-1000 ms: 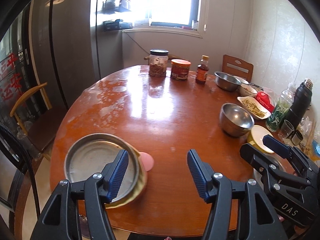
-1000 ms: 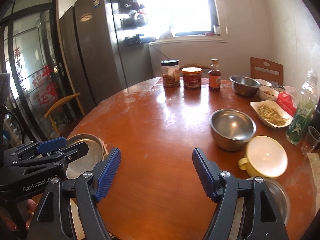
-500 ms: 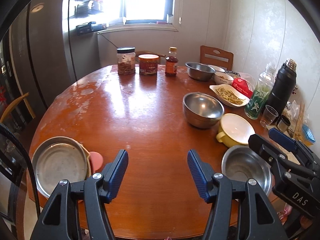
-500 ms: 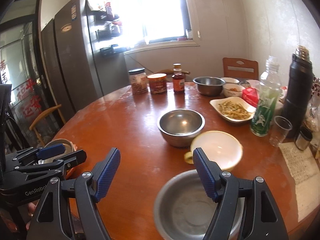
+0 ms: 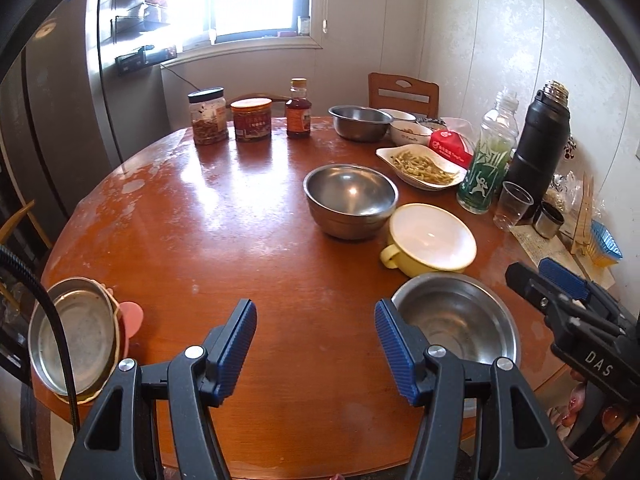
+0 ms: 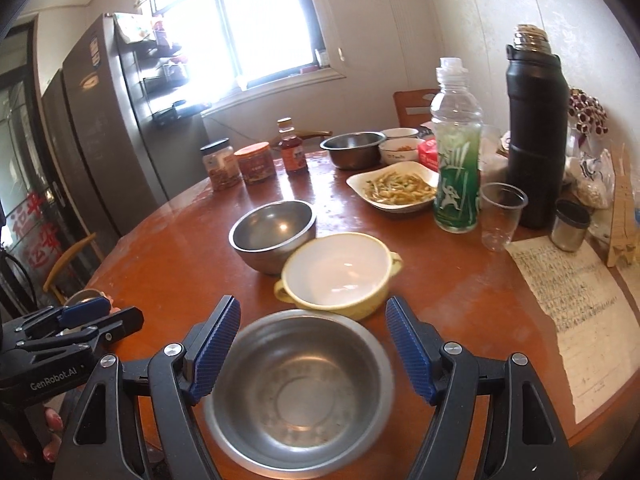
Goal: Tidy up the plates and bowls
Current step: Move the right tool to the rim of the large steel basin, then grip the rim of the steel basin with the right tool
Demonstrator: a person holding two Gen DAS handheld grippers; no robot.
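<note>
Sorting status: judging by how things lie, the job looks partly done, with a small pile begun and several bowls loose.
Pile at the left edge: a flat round steel plate (image 5: pixel 74 344) rests on a pale yellow dish (image 5: pixel 113 364), with a pink round piece (image 5: pixel 132 317) poking out beside them, at the rim of the round reddish wooden table (image 5: pixel 224 216).
Loose bowls: 3 sit in a line on the right half, namely a wide shallow steel bowl (image 6: pixel 300 396) nearest, a yellow two-handled bowl with a white inside (image 6: pixel 340 274) just behind it, and a deep round steel bowl (image 6: pixel 274 236) beyond that.
Far side: another steel bowl (image 6: pixel 352 148) and a white bowl with food (image 6: pixel 400 150) stand near the wall; whether they belong to the sorting I cannot tell.
Right gripper (image 6: pixel 314 350): spread wide and empty, hovering above the shallow steel bowl, pads not touching it.
Left gripper (image 5: pixel 316 350): spread, holding nothing, over bare wood just left of that bowl.
Left to do: likely gathering the 3 loose bowls, the nearest one probably first.
</note>
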